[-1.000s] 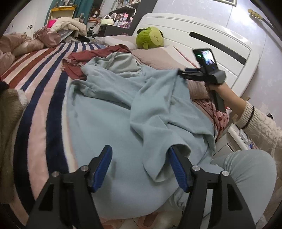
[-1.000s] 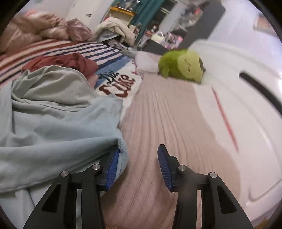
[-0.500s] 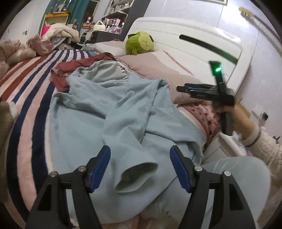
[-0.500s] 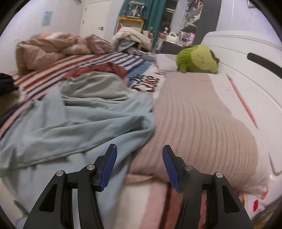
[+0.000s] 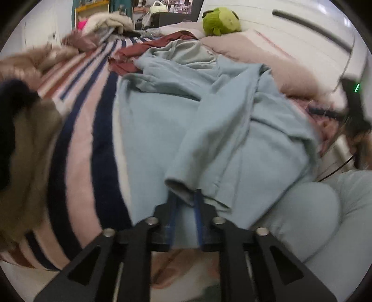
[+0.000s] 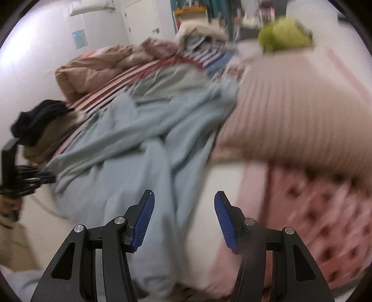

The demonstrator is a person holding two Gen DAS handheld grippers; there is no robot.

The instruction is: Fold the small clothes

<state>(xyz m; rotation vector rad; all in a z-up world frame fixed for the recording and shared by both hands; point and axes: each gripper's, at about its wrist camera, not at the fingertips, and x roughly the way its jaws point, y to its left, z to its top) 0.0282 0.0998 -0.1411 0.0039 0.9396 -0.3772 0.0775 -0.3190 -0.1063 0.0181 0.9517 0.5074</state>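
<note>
1. Crumpled pale-blue soft garment (image 5: 209, 130) spread over the near half of a striped bedspread in pink, navy and dark red (image 5: 93, 120), one sleeve running toward the camera and ending in a ribbed cuff (image 5: 180, 188).
2. Left gripper (image 5: 184, 197), black frame with blue ribbed pads, clenched on that cuff: both pads drawn close together, cuff fabric pinched between the tips.
3. Right gripper (image 6: 183, 220), same black-and-blue build, released: jaws spread wide, nothing between the pads, hovering above the garment's lower edge (image 6: 148, 209) near the side of the bed.
4. Same garment in the right wrist view (image 6: 144, 139), lying bunched in folds between the striped bedspread on the left and a ribbed beige-pink pillow (image 6: 290, 111) on the right, touching the pillow's edge.
5. Dark-red cloth (image 5: 130, 58) partly tucked under the garment's far end.
6. Round green plush toy (image 5: 220, 21) at the head of the bed, behind the pillow, well apart from both grippers.
7. Brown and black bundle of clothing (image 5: 21, 144) on the left edge of the bedspread, just beside the garment's left side.
8. Pink dotted fabric (image 6: 325, 220) under the pillow's near edge, blurred.
9. Right wrist view blurred overall; finer fabric detail there hard to tell.
</note>
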